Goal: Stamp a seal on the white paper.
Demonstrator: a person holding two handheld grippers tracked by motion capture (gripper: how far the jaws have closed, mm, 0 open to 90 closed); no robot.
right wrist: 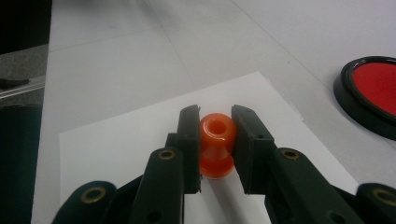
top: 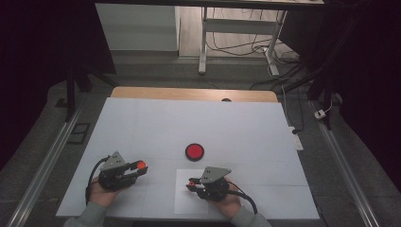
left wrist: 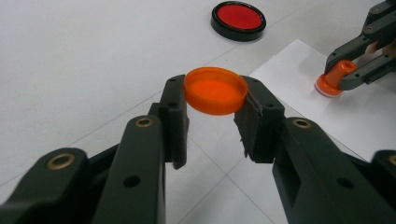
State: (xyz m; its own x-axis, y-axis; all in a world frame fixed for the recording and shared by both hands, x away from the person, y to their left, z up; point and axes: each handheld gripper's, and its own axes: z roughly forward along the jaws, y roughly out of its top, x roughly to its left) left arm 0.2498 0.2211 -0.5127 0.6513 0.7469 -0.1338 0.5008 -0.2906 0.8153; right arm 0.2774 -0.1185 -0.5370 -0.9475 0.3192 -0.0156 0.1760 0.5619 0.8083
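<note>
Here, white table (top: 142, 127), dim room, left tool (left wrist: 212, 116) pinching orange cap (left wrist: 215, 89), right tool (right wrist: 215, 149) pinching orange spout (right wrist: 216, 144).

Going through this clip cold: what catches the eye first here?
The orange cap pinched in the left tool, held above the white table, stands out most. Next is the orange stamp gripped by the right tool, standing on a sheet of paper near the front edge. A red pad in a black dish sits mid-table.
</note>
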